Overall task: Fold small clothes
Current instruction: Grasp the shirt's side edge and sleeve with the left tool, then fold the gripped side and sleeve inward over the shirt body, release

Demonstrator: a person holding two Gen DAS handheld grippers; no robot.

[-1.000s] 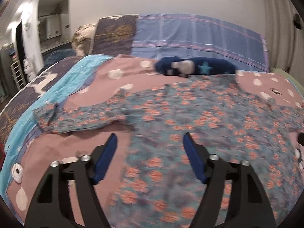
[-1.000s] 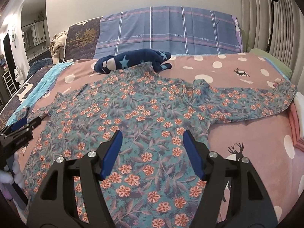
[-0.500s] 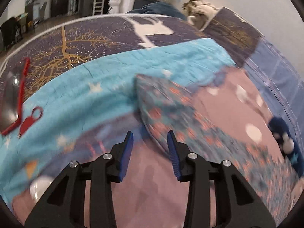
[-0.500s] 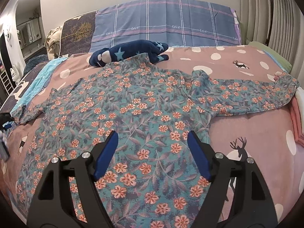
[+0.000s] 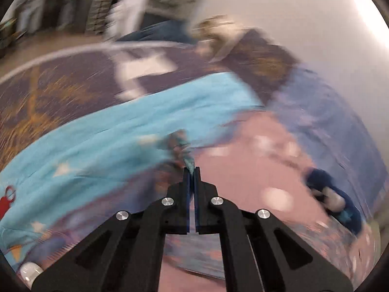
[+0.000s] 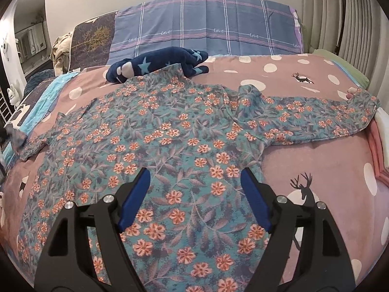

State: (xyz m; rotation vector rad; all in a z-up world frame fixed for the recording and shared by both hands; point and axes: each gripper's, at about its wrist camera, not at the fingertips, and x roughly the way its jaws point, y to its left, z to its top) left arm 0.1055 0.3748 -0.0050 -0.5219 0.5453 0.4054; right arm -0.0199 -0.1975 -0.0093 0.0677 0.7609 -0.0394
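**Left tool pinches the sleeve end, right tool waits spread above the shirt**

The bed (image 6: pixel 323 160) fills both views, and it is covered by a pink cover with white dots and deer figures. Far ahead of the right tool (image 6: pixel 194 187) a blue checked cloth (image 6: pixel 206 31) stands against the headboard, and a dark brown cloth with a golden tree (image 6: pixel 93 40) is to the left of it.

The floral shirt (image 6: pixel 170 146) lies flat on the bed, directly under and ahead of the right tool. Its body reaches from below the tool up to the collar, and the collar touches a dark blue item with light stars (image 6: pixel 158 64). One sleeve goes out to the right of the tool until the edge of the bed. The other sleeve goes out to the left, and its end is lifted a little at the left border of this view.

A light blue blanket (image 5: pixel 109 131) lies ahead and to the left of the left tool (image 5: pixel 192 170); this view is much blurred. The dark blue item (image 5: pixel 330 199) appears there to the right of the tool.

The right tool has its two blue fingers (image 6: pixel 136 194) spread wide, and it hovers above the lower middle of the shirt without touching it. The left tool has its fingers pressed together, and it pinches a small bunch of the floral cloth, the sleeve end (image 5: pixel 182 150), which stands up just ahead of its tips.
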